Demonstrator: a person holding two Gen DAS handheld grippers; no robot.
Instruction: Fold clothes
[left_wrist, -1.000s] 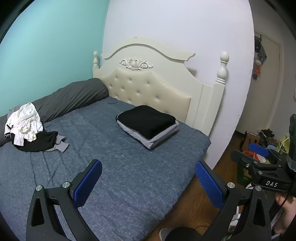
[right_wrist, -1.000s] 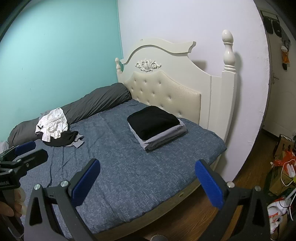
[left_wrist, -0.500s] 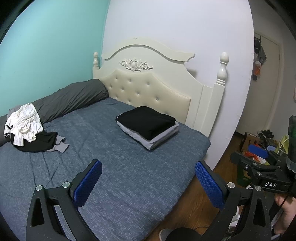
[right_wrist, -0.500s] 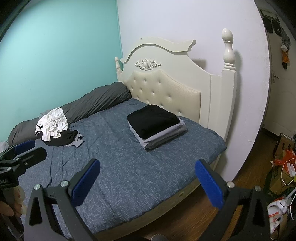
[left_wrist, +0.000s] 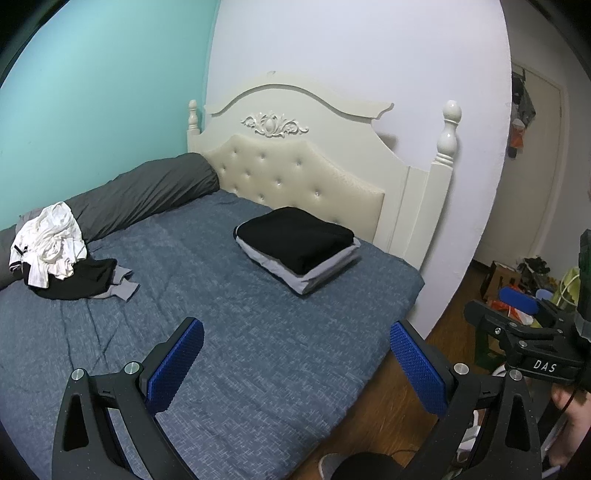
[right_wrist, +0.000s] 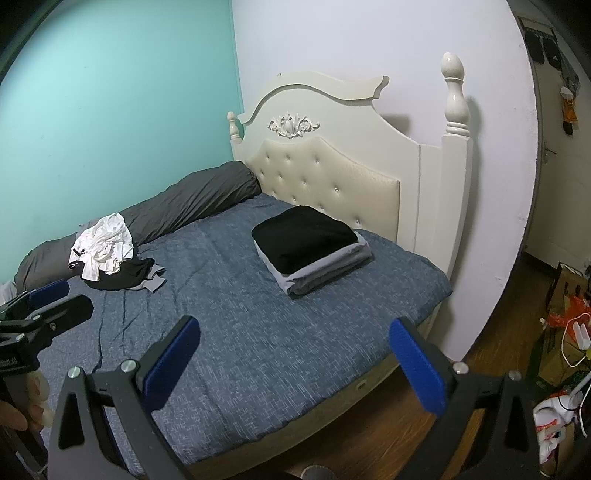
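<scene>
both held above the near edge of the bed (left_wrist: 258, 332), clear of the cloth: left gripper (left_wrist: 295, 365) spread wide with nothing between its blue pads (left_wrist: 177, 365), right gripper (right_wrist: 295, 365) likewise gaping and empty. folded stack (left_wrist: 299, 247), black on grey, lying near the cream headboard (left_wrist: 295, 170). unfolded heap (left_wrist: 55, 254), white over black and grey, well apart at the far side, against the rolled grey duvet (left_wrist: 147, 192)

"DAS" is printed on the right gripper (left_wrist: 517, 306).
</scene>
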